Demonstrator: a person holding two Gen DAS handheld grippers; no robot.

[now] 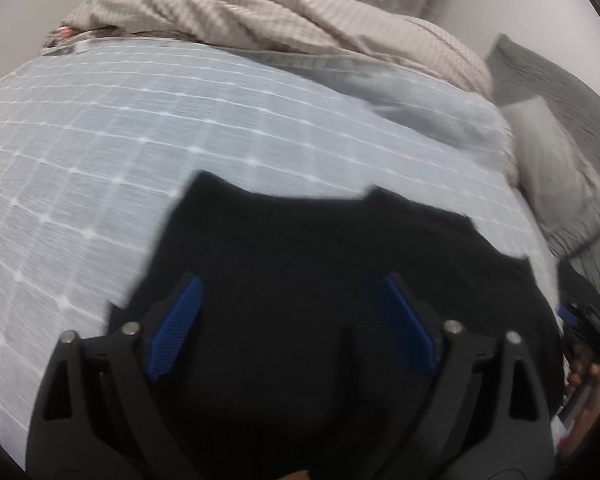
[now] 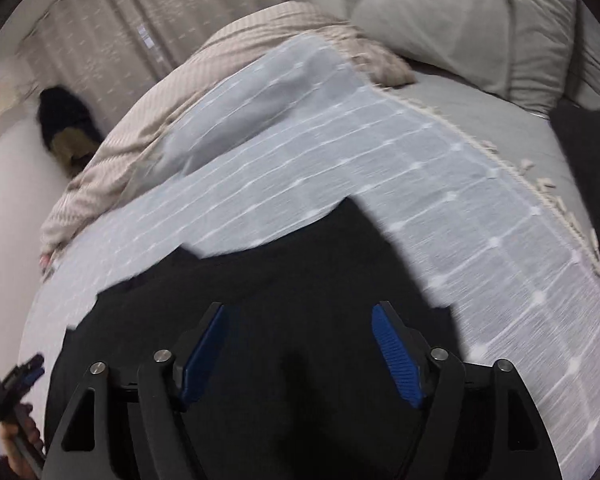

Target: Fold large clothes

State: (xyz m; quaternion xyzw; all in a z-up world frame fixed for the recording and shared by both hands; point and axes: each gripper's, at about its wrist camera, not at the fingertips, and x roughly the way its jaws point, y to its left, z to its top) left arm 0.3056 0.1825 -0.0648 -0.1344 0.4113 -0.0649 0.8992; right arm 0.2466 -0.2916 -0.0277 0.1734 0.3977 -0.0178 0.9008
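A large black garment lies spread on the pale blue checked bedspread; it also shows in the right wrist view. My left gripper is open and empty, its blue pads held above the garment's near part. My right gripper is open and empty too, above the same garment. The right gripper shows at the far right edge of the left wrist view, and the left gripper at the lower left of the right wrist view. The frames are motion-blurred.
A crumpled beige striped blanket lies along the far side of the bed. Grey pillows lie at the head of the bed, on a grey sheet. Curtains hang behind. A dark heap sits by the wall.
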